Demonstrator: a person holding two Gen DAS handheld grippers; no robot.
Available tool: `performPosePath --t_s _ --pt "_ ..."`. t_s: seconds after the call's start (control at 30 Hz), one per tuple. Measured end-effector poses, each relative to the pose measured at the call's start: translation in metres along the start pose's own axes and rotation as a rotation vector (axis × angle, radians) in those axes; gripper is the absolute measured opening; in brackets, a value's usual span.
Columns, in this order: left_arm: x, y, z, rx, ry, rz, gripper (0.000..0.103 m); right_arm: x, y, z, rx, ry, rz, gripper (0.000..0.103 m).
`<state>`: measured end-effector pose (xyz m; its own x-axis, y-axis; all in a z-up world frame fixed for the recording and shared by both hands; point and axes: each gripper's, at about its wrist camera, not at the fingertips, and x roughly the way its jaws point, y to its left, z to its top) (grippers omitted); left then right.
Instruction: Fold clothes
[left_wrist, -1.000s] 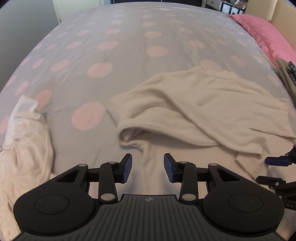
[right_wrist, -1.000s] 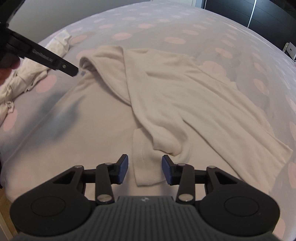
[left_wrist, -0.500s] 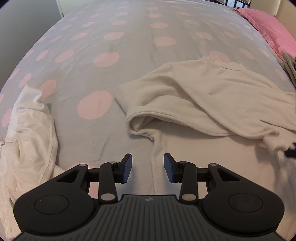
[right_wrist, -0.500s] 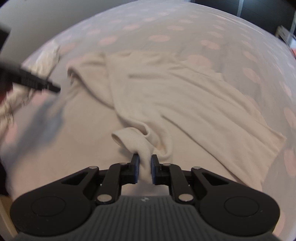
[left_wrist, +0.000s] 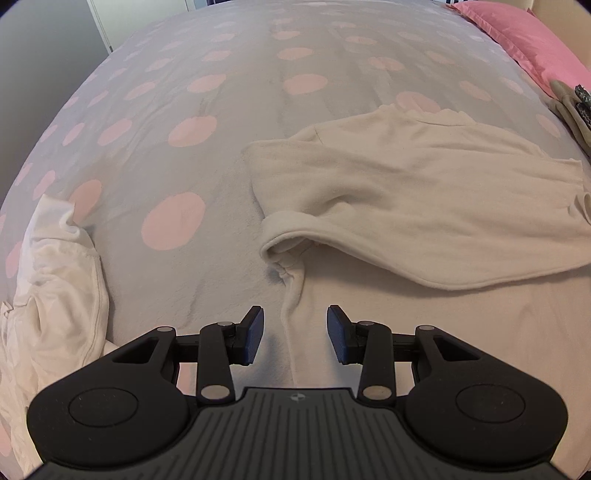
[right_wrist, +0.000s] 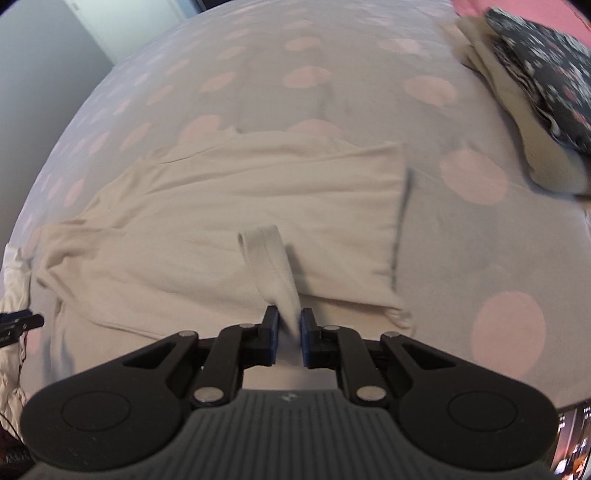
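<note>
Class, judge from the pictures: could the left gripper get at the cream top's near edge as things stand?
Probably yes: the left gripper has open jaws, the cream top edge lies between them on the bedspread, and nothing covers it.

- Bedroom in a home.
- Wide bed (left_wrist: 229, 122) under a grey cover with pink dots, filling both views.
- Pink pillow (left_wrist: 532, 40) at two o'clock in the left wrist view.
- Loose cream top (left_wrist: 406, 192) and white garment (left_wrist: 55, 280) spread on the cover.
- Stacked folded clothes (right_wrist: 532, 92) at two o'clock, right wrist view.
</note>
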<state>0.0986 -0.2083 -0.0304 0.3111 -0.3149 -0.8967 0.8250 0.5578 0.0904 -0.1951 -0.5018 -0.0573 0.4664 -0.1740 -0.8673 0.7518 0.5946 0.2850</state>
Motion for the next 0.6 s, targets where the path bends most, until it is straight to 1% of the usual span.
performPosePath --t_s 0.1,0.17,0.23,0.27,0.3,0.37,0.5,0.6 --pt "0.003 -0.003 -0.002 0.03 0.001 0.012 0.036 0.004 -0.006 0.001 0.012 0.001 -0.013 0.014" --pt "0.007 -0.006 -0.005 0.058 -0.011 0.021 0.036 0.008 -0.005 0.001 0.011 0.018 -0.007 0.016" --pt "0.012 -0.008 -0.007 0.097 -0.034 0.037 0.036 0.011 -0.003 0.001 -0.007 0.017 -0.03 0.021" --pt "0.015 -0.01 -0.006 0.122 -0.045 0.055 0.036 0.011 -0.001 0.002 -0.02 0.01 -0.044 0.029" --pt "0.018 -0.012 -0.005 0.147 -0.057 0.074 0.036 0.01 0.001 0.004 -0.037 -0.001 -0.057 0.033" --pt "0.024 -0.015 -0.003 0.198 -0.08 0.112 0.036 0.007 0.003 0.009 -0.06 -0.034 -0.067 0.037" --pt "0.028 -0.014 0.008 0.227 -0.127 0.142 0.036 0.003 0.006 0.023 -0.098 -0.079 -0.06 0.043" --pt "0.031 -0.013 0.015 0.214 -0.147 0.151 0.035 0.014 0.004 0.029 -0.104 -0.064 -0.098 0.044"
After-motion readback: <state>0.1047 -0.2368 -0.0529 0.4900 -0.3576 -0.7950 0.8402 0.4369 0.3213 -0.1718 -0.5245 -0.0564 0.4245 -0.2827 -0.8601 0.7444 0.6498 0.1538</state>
